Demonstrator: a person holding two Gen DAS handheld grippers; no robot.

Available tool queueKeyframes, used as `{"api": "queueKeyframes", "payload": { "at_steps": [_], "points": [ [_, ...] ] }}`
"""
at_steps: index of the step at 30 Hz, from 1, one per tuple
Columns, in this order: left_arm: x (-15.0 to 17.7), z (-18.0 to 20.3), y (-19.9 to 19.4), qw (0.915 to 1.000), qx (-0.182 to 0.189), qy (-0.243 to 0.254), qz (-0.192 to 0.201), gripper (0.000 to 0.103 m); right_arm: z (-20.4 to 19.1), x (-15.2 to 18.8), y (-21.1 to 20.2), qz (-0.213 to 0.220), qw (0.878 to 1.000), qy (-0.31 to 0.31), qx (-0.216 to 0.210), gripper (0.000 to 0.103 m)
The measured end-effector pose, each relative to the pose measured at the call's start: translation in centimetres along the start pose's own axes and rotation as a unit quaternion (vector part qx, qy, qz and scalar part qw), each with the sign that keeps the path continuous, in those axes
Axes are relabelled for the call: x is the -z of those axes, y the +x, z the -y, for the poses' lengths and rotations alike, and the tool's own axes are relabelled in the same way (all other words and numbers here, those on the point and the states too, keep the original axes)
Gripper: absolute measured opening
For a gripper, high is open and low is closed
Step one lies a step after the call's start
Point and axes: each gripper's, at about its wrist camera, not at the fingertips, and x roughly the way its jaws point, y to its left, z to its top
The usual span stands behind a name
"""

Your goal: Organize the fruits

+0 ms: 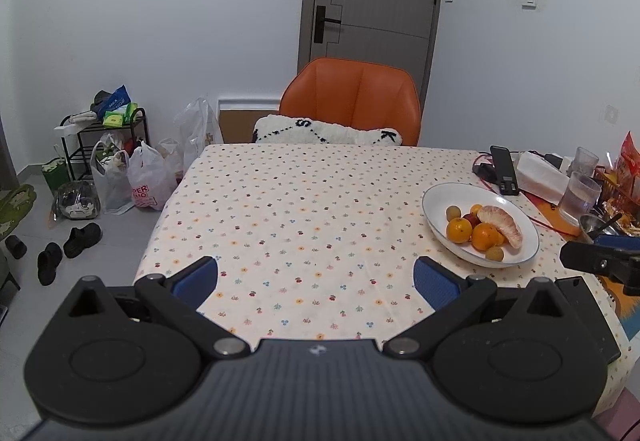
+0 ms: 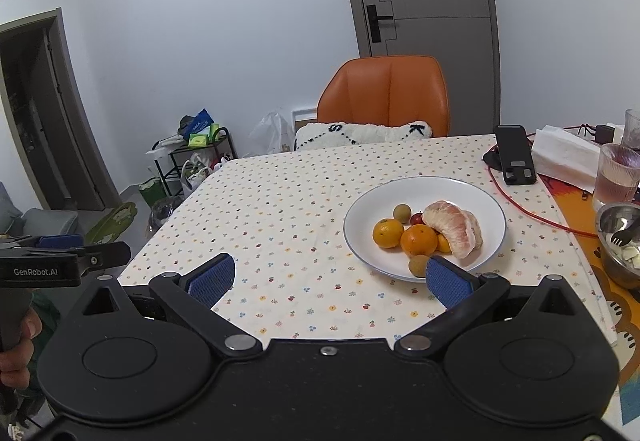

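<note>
Both grippers, left gripper (image 1: 316,283) and right gripper (image 2: 330,279), are held spread wide and empty above the table (image 2: 280,201). Fruits (image 2: 428,233) are piled in the white plate (image 2: 424,189) at two o'clock.

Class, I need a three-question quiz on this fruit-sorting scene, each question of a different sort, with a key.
1. True or false: the peeled pink pomelo segment lies on the white blue-rimmed plate.
2. Which stands nearest the black phone case? A the orange chair; B the folded white tissue stack; C the metal bowl.
3. Fill in: both the left tongs and the right tongs are ____ and hold nothing.

Key: 1 true; 2 B; 3 open.
</note>
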Motion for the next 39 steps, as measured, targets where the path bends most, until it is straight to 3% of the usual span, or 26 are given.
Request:
{"api": "queueKeyframes", "payload": {
  "at_steps": [39],
  "points": [
    [0.31,0.17,0.09,1.0,0.0,0.006,-0.005,0.103,-0.6,0.1,0.73,-0.012,1.0,-0.009,-0.001,0.103]
  ]
}}
